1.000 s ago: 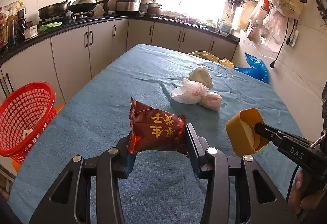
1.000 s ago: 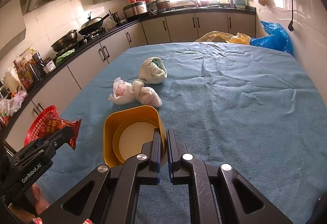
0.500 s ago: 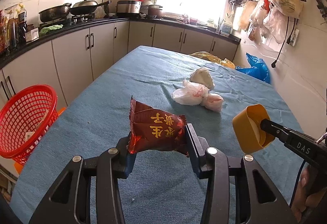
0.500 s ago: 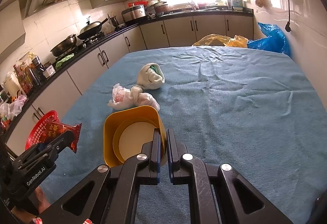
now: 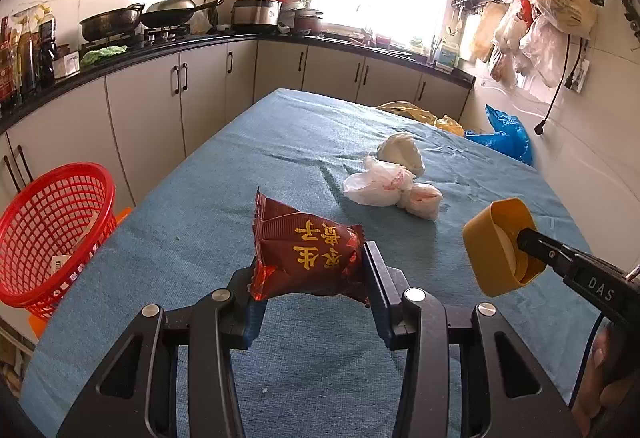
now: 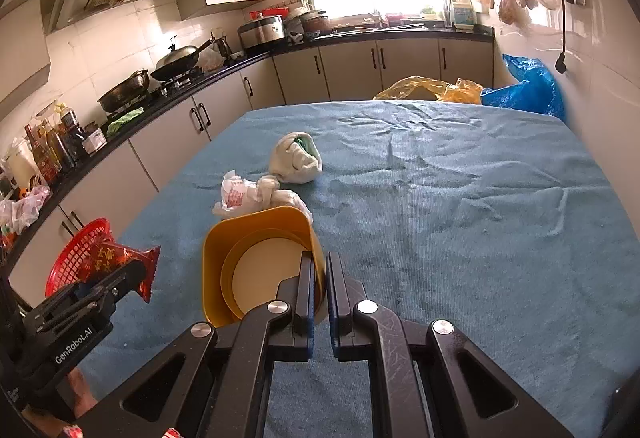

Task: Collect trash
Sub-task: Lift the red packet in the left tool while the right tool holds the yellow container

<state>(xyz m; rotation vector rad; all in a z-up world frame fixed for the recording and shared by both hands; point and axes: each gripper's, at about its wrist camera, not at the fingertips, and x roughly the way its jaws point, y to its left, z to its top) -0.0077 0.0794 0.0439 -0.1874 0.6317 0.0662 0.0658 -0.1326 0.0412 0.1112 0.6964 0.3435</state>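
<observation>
Holding two pieces of rubbish clear of the blue-covered table [image 5: 200, 222], a person works a pair of hand-held grippers in a home kitchen. The left gripper [image 5: 310, 278] has its jaws clamped on the sides of a dark red snack wrapper [image 5: 308, 258], raised above the near end of the table, apparently so it can be carried off without dragging on the cloth. The right gripper [image 6: 318, 290] has its jaws pinched tight on the wall of a yellow plastic cup [image 6: 256, 262], likewise lifted over the table's near end, to the right of the wrapper.

The wrapper is crinkled foil, puffed and creased, with yellow characters that read upside down in the left wrist view. The cup is squarish at the rim, tipped on its side, with a pale round bottom showing inside.

A red mesh basket [image 5: 48, 230] stands off the table's left edge, a likely destination. Knotted white plastic bags [image 5: 384, 182] and a pale bundle [image 6: 296, 158] lie uncollected near the middle of the table; yellow and blue bags sit past its far end.
</observation>
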